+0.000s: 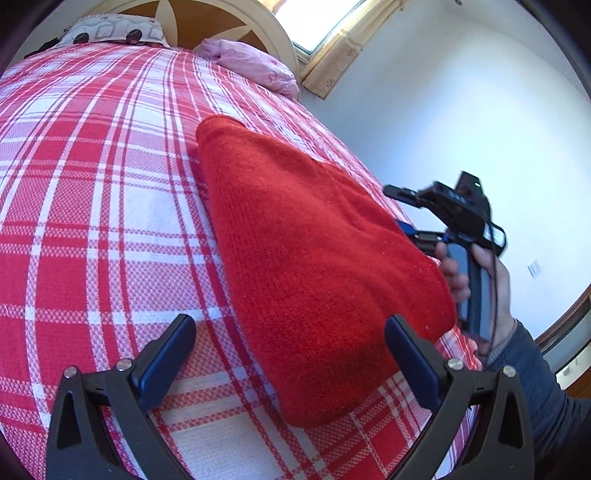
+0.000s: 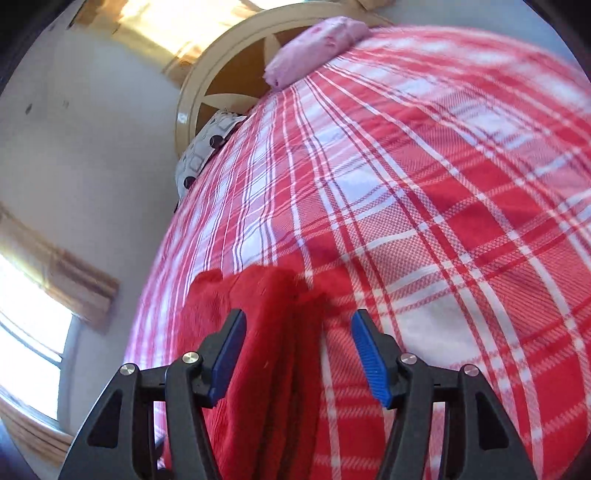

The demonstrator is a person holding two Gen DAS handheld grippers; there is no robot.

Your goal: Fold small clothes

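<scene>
Left wrist view, red-and-white plaid bedspread [image 1: 92, 166], round headboard [image 1: 207, 22], white wall [image 1: 461, 110]

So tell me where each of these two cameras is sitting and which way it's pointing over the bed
Left wrist: sits behind the open left gripper, looking along the plaid bedspread toward the headboard; shows the red knit garment, right hand and right gripper.
Right wrist: behind the open right gripper, tilted, over the garment's edge, facing the headboard.
Shared: garment, bedspread, pink pillow, patterned pillow.
</scene>
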